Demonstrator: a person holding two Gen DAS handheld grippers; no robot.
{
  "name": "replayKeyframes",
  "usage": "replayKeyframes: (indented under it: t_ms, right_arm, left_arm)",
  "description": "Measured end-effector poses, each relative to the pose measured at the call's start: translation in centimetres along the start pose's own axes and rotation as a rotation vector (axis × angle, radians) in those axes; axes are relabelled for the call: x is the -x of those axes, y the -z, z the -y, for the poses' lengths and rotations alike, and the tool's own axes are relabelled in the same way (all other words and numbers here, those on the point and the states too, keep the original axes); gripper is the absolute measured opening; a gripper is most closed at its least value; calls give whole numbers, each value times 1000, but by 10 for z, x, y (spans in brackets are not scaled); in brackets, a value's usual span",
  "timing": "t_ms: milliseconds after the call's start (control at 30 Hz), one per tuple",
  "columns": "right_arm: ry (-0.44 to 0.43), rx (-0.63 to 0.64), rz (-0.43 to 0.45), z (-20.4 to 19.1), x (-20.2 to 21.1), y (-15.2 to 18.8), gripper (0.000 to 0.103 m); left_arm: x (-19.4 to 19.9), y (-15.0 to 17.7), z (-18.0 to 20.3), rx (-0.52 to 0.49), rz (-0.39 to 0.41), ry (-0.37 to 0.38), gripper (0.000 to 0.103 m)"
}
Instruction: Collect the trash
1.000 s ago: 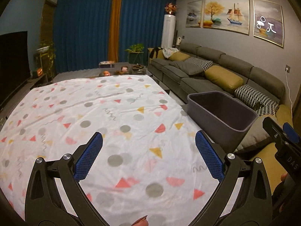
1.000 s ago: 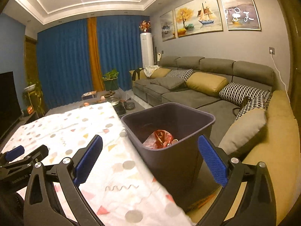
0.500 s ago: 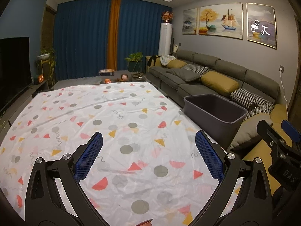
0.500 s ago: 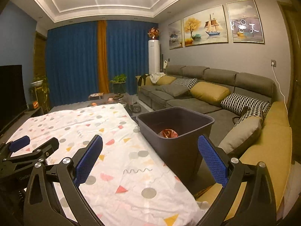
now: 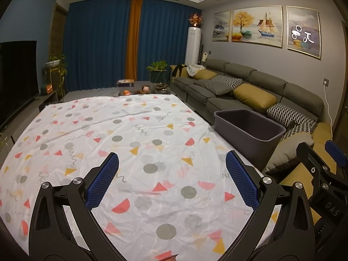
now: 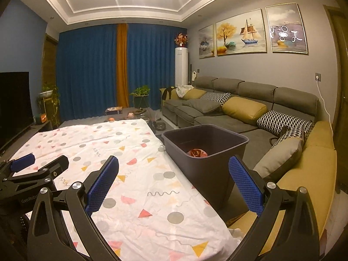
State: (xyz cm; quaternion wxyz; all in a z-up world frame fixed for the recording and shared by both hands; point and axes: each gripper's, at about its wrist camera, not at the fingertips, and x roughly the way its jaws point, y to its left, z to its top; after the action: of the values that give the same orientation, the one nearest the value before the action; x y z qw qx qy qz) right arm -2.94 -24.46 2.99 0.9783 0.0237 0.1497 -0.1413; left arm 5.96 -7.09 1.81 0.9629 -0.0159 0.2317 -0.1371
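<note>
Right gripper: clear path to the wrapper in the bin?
Probably yes. The right gripper is open and empty, the bin has no lid, and the red wrapper lies exposed at the bottom. Only the bin's near wall stands between; going in from above looks free.

Bin (image 6: 204, 150) right of table (image 6: 121, 152), trash (image 6: 196, 153) in it — sofa (image 6: 239, 106) right, behind; curtains (image 6: 97, 74) far.
</note>
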Motion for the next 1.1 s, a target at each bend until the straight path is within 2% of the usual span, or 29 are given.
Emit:
replayKeyframes:
  t_ms: [1100]
  right_arm:
    - [5,-16,22,4,5,-2,97]
  left_arm:
    - [2,0,2,-4,-3,8,97]
